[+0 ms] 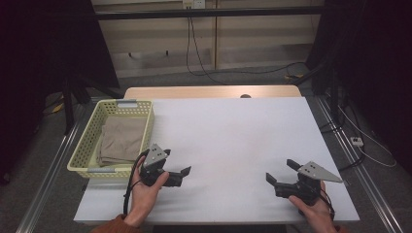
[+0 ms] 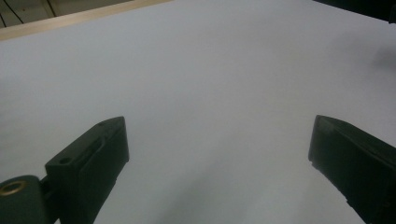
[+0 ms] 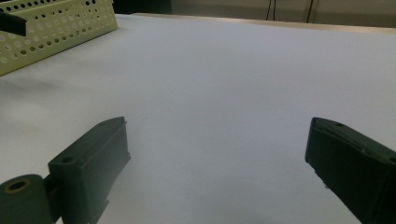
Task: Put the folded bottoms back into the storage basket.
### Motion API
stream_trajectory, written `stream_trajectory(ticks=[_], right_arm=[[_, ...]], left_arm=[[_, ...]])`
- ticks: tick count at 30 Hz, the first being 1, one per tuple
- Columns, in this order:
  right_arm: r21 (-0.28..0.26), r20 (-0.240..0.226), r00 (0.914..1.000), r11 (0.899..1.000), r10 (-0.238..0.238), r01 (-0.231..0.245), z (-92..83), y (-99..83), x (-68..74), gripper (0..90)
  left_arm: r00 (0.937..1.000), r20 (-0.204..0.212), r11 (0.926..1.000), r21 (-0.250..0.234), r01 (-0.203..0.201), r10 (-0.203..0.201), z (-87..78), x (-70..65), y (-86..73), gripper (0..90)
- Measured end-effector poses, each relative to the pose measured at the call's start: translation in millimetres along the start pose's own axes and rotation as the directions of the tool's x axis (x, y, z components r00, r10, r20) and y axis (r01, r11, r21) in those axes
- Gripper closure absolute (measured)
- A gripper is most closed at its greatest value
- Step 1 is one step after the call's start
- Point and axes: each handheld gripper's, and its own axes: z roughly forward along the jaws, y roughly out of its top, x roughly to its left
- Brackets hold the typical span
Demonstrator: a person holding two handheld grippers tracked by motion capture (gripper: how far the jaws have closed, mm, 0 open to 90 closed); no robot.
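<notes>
Table: one, white top, fills the frame centre. Basket: one, yellow, perforated, left edge of the frame. Cloth: one, beige, folded flat inside the basket. Left gripper: lower left, just right of the basket, jaws wide apart, holding nothing. Right gripper: lower right, well apart from the basket, jaws spread, also holding nothing.

Likely step: fetch the cloth. Left is nearest. I'd go over the basket wall, pinch a folded edge rather than the flat middle, lift straight up so the basket doesn't drag.
</notes>
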Motion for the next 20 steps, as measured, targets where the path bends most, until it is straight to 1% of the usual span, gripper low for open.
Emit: stream_trajectory(ticks=[1, 3, 4, 5, 7, 8, 10, 13, 14, 15, 18, 20], right_arm=[[0.0, 0.0, 1.0, 1.0, 0.0, 0.0, -0.1, 0.0, 0.0, 5.6], [0.0, 0.0, 1.0, 1.0, -0.003, 0.003, 0.0, 0.0, -0.1, 5.5], [0.0, 0.001, 1.0, 1.0, -0.004, 0.004, 0.1, -0.1, -0.1, 5.5], [0.001, -0.001, 1.0, 1.0, -0.004, 0.004, 0.2, -0.1, -0.2, 5.5], [0.0, -0.003, 1.0, 1.0, -0.005, 0.005, -0.1, 0.0, 0.0, 5.5], [0.0, -0.004, 1.0, 1.0, -0.004, 0.004, -0.6, 0.1, 0.1, 5.5], [-0.001, -0.008, 0.9999, 1.0, -0.008, 0.008, -1.1, 0.2, 0.0, 5.5], [0.0, -0.013, 0.9999, 1.0, -0.011, 0.011, -1.3, 0.4, -0.1, 5.5], [-0.002, -0.014, 0.9998, 1.0, -0.012, 0.012, -1.3, 0.5, 0.0, 5.5], [-0.002, -0.014, 0.9998, 1.0, -0.011, 0.011, -1.4, 0.4, -0.2, 5.5], [-0.007, -0.012, 0.9999, 1.0, -0.007, 0.007, -1.8, 0.7, -0.3, 5.5], [-0.004, -0.011, 0.9999, 1.0, -0.01, 0.01, -1.7, 0.6, -0.6, 5.5]], left_arm=[[0.9999, -0.002, 0.9999, -0.012, 0.011, -0.011, 0.2, -0.5, -3.2, 5.2], [0.9998, -0.004, 0.9998, -0.004, 0.02, -0.021, 1.2, -0.9, -9.1, 5.5], [0.9999, -0.013, 1.0, 0.0, 0.008, -0.008, 1.1, -1.0, -11.3, 5.5], [0.9997, -0.022, 1.0, -0.001, 0.009, -0.009, 0.5, -1.3, -12.9, 5.6], [0.9996, -0.02, 0.9998, -0.004, 0.02, -0.02, -1.5, 0.0, -14.1, 5.6], [0.9996, -0.021, 0.9998, -0.009, 0.017, -0.017, -2.7, 0.3, -14.9, 5.6], [0.9995, -0.02, 0.9997, 0.0, 0.022, -0.022, -3.6, 0.2, -17.3, 5.5], [0.9995, -0.031, 1.0, 0.002, 0.006, -0.006, -3.0, 0.0, -19.6, 5.5], [0.9995, -0.022, 0.9998, 0.001, 0.021, -0.021, -2.8, 0.2, -19.4, 5.3], [0.9996, -0.017, 0.9997, -0.001, 0.023, -0.023, -3.0, 1.0, -19.2, 5.3], [0.9995, -0.023, 0.9998, -0.001, 0.021, -0.021, -3.0, 0.0, -19.6, 5.3], [0.9995, -0.019, 0.9997, -0.002, 0.025, -0.025, -3.1, 0.3, -19.4, 5.3]])
